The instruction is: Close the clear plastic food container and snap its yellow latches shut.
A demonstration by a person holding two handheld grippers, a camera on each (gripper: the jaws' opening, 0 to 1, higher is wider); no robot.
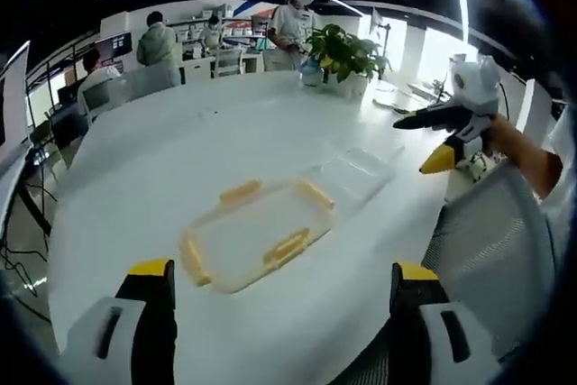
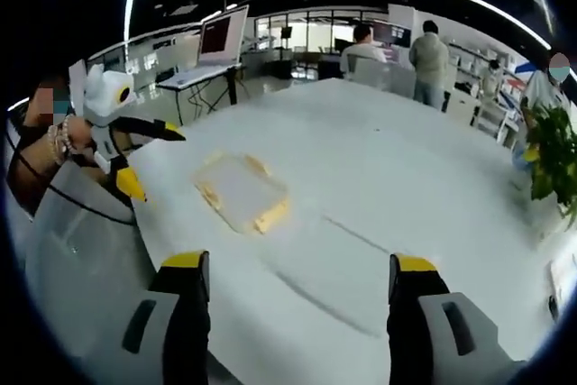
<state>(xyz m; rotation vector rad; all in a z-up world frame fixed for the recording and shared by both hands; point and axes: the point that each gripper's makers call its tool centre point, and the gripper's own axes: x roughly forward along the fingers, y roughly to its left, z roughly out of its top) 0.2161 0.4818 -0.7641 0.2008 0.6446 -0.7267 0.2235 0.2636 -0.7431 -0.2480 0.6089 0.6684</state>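
Note:
A clear lid (image 1: 257, 236) with yellow latches (image 1: 287, 246) on its edges lies flat on the white table (image 1: 180, 160). Just beyond it to the right rests the clear container base (image 1: 356, 173), apart from the lid. My left gripper (image 1: 282, 270) is open, above the table's near edge and short of the lid. My right gripper (image 1: 410, 144) comes in from the right, open, held in the air beside the base. In the right gripper view the lid (image 2: 242, 191) lies ahead to the left and the faint base (image 2: 334, 263) sits between my right gripper's (image 2: 299, 263) open jaws. My left gripper (image 2: 158, 164) hovers open at the left.
A grey mesh chair back (image 1: 491, 241) stands at the table edge between the hands. A potted plant (image 1: 347, 53) is at the far end. Several people (image 1: 160, 42) sit or stand at desks beyond. A laptop (image 2: 212, 51) is on a side stand.

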